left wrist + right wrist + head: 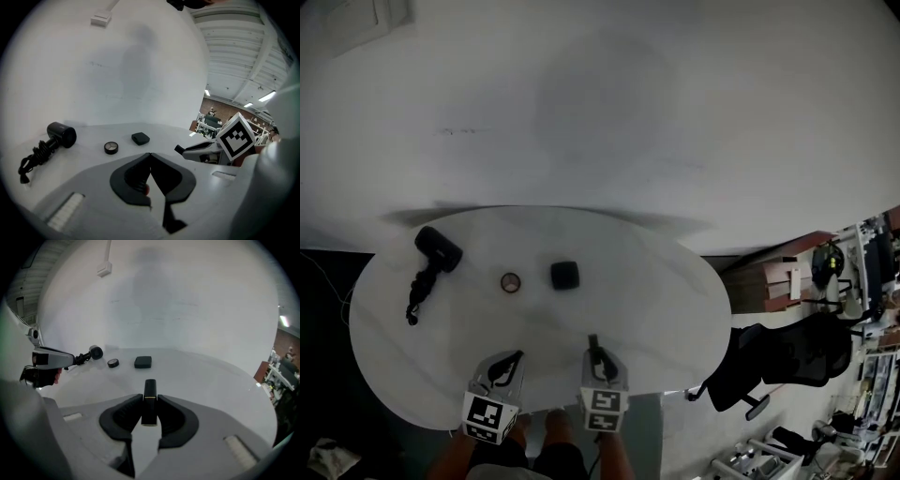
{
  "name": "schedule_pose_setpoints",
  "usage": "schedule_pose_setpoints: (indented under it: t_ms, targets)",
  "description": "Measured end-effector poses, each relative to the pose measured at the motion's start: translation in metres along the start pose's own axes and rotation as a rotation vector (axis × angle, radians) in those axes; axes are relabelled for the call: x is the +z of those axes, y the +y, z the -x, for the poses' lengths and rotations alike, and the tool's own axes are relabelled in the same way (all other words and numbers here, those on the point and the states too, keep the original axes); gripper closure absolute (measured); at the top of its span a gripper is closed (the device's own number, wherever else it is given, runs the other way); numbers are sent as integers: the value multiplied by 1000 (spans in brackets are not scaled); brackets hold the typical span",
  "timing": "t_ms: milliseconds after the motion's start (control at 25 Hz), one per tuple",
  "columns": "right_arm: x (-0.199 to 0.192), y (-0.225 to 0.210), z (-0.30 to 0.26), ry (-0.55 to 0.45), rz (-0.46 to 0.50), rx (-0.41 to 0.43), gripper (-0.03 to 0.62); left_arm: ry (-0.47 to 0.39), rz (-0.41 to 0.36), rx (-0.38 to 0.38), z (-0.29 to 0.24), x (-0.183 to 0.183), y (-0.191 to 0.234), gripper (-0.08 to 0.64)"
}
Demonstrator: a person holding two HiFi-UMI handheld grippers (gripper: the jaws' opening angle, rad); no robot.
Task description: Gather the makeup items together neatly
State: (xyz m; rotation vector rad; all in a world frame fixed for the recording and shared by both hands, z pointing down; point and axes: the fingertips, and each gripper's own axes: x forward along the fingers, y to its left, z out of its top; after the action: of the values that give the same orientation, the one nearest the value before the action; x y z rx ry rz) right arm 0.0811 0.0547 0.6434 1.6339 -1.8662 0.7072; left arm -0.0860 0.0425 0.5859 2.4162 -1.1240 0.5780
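Note:
On the white oval table (675, 309) lie a black hair dryer (438, 248) with its coiled cord, a small round compact (510, 281) and a black square compact (564, 275). My right gripper (150, 398) is shut on a black lipstick tube (149, 391) with a gold band, which stands upright between the jaws. It hovers over the table's near edge, well short of the square compact (143, 362). My left gripper (150, 154) is shut with nothing between its tips, and sits near the front edge to the left of my right gripper (596, 361).
A plain white wall rises behind the table. To the right of the table stand a black office chair (787, 361) and a wooden cabinet (769, 281), with more office clutter beyond. The hair dryer's cord (417, 300) trails toward the left rim.

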Motion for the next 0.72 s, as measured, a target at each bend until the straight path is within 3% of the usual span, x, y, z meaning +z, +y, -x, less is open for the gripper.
schedule_pose_setpoints:
  t_ms: [720]
  targets:
    - [-35,0,-22,57,-34,28,488,65,5,13,-12,-29,-3,549]
